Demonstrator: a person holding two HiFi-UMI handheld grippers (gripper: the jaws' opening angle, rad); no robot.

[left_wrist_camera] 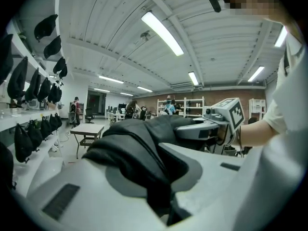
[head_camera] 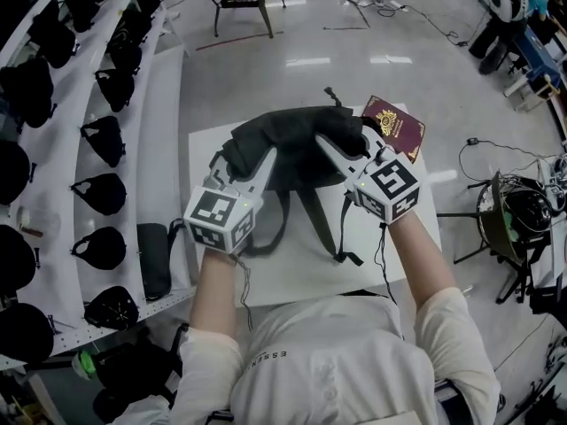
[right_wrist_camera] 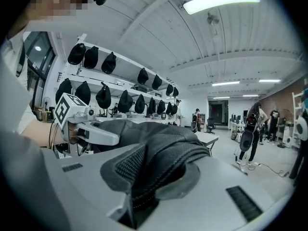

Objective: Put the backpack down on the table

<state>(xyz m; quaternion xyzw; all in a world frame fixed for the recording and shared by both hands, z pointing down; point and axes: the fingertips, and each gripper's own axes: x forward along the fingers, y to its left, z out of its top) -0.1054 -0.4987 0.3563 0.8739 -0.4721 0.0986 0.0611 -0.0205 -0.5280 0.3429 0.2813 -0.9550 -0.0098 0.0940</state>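
A black backpack [head_camera: 297, 140] hangs between my two grippers above the white table [head_camera: 310, 264], its straps [head_camera: 314, 215] dangling toward me. My left gripper [head_camera: 266, 162] is shut on a fold of the backpack's left side; black fabric [left_wrist_camera: 139, 162] fills its jaws. My right gripper [head_camera: 328, 144] is shut on the right side, where a mesh-padded fold [right_wrist_camera: 154, 167] is pinched. Each gripper shows in the other's view: the right gripper [left_wrist_camera: 211, 126] and the left gripper [right_wrist_camera: 86, 129].
A dark red passport [head_camera: 396, 127] lies at the table's far right corner. White shelves [head_camera: 133, 149] with several black bags run along the left. A black pouch [head_camera: 155, 257] lies on the shelf by the table. A stand [head_camera: 514, 215] and cables are at the right.
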